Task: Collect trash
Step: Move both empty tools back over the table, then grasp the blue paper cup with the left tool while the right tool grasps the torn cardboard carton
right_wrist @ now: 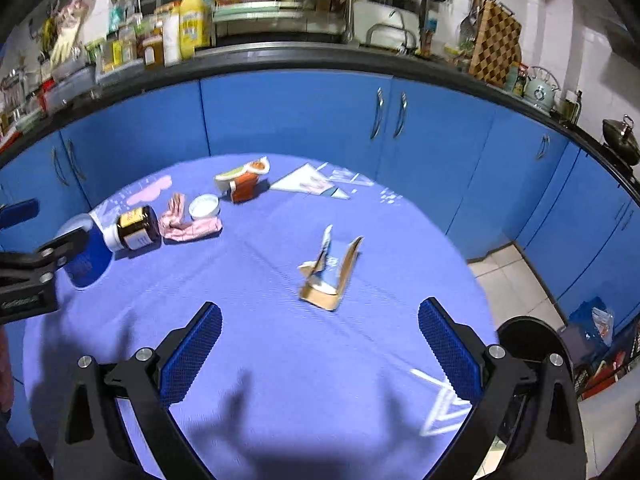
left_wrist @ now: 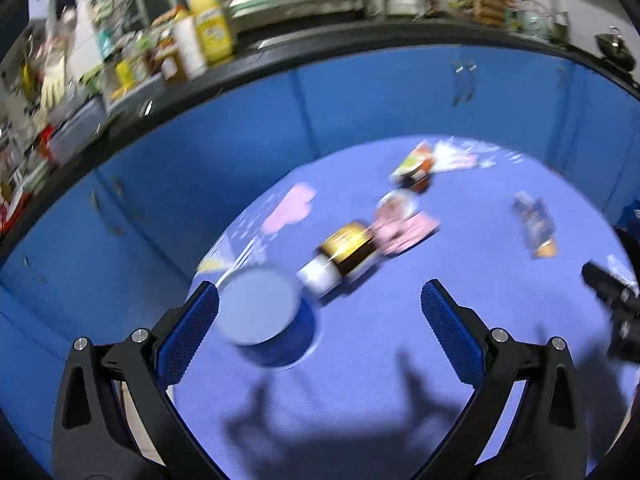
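Note:
Trash lies on a round table under a violet cloth [right_wrist: 280,360]. My left gripper [left_wrist: 320,314] is open, with a blue tub [left_wrist: 266,320] with a pale lid just inside its left finger, untouched. Beyond the tub a brown jar [left_wrist: 346,254] lies on its side, then a pink wrapper [left_wrist: 404,230], a small white cup [left_wrist: 396,200] and an orange packet [left_wrist: 414,168]. My right gripper [right_wrist: 320,316] is open and empty above the cloth. A torn blue carton [right_wrist: 332,272] sits just ahead of it.
A black bin [right_wrist: 528,344] stands on the floor by the table's right edge. Blue cabinets [right_wrist: 300,116] under a cluttered black counter [right_wrist: 280,56] curve behind the table. The left gripper's body [right_wrist: 28,280] juts in at the left of the right wrist view.

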Tool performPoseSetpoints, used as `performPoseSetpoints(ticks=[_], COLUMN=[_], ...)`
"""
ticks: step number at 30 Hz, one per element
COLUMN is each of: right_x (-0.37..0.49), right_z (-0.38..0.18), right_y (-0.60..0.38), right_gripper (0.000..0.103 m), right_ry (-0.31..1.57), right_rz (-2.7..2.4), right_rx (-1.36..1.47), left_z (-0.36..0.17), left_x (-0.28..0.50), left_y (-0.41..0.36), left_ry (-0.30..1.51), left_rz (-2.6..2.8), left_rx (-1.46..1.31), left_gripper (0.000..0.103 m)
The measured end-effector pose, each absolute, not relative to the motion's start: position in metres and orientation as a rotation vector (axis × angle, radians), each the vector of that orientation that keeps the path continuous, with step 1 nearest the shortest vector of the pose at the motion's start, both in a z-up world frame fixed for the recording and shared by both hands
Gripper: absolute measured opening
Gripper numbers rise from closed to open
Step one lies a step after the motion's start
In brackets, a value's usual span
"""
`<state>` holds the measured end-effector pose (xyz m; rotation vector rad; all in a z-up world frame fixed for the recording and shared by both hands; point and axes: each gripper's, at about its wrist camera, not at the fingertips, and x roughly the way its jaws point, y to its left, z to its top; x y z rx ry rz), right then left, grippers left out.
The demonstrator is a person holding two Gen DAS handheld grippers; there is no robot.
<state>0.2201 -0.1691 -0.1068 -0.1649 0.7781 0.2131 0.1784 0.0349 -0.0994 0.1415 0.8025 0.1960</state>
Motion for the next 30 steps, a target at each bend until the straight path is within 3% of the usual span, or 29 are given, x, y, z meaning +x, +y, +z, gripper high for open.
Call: performPoseSetpoints(ticks=[14, 17, 18, 22, 24, 30], right_x=[0.278, 0.287, 0.288, 0.297, 0.298, 0.282], right_z=[-0.154, -0.161, -0.162, -0.165, -0.164, -0.162], right_y=[-0.151, -0.149, -0.148, -0.148, -0.146, -0.142], right_gripper=[0.096, 0.096, 0.094, 0.057, 0.043, 0.038], right_ry=[0.903, 0.919, 0.918, 0.931, 0.938, 0.933], right_rz=[0.170, 0.184, 0.187, 0.235, 0.250, 0.263], right_rx=[-0.212, -0.212, -0.212, -0.171, -0.162, -0.201], left_z=[-0.161, -0.167, -0.169, -0.172, -0.171, -0.168], left_x=[0.215, 0.222, 0.225, 0.229, 0.231, 0.221], left_y=[0.075, 0.079, 0.081, 0.088, 0.088, 0.087], left_ry=[0.938, 0.950, 0.957, 0.961, 0.959, 0.947], left_rz=[0.201, 0.202, 0.205, 0.197, 0.194, 0.176], left_rx=[0.032, 0.016, 0.012, -0.025, -0.032, -0.058], left_gripper=[0.099, 0.093, 0.089, 0.084, 0.081, 0.081])
